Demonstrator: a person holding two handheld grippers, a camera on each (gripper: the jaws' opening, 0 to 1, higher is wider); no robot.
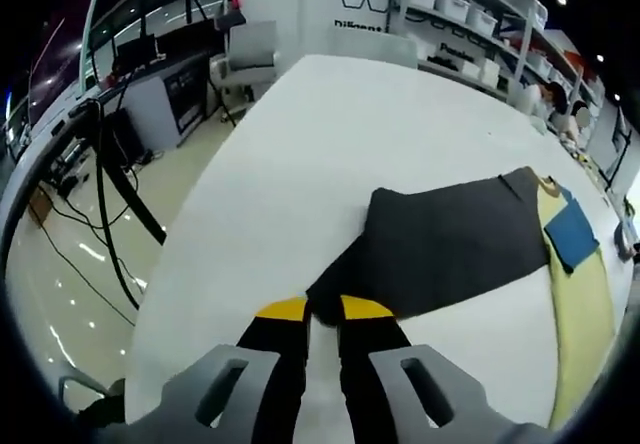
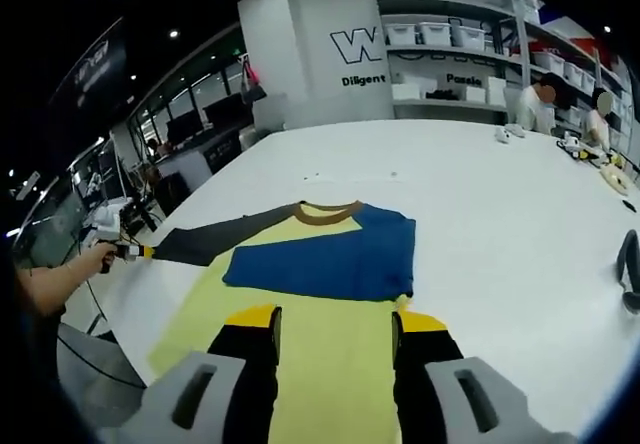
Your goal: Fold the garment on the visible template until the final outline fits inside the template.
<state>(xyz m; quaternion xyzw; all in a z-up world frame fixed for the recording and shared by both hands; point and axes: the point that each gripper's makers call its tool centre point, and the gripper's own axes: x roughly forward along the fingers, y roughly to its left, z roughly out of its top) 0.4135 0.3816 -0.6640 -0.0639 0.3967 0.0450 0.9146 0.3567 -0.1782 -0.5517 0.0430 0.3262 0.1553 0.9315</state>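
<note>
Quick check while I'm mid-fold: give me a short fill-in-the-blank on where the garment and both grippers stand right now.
1. The left gripper is shut on the tip of the ____ sleeve.
2. The right gripper hovers with its jaws ____ over the yellow body of the garment.
3. A ____ sleeve lies folded across the garment's chest.
4. The garment's collar is ____ in colour.

Missing words: dark grey; open; blue; brown

One garment, one white table, two hand-held grippers: left, right.
</note>
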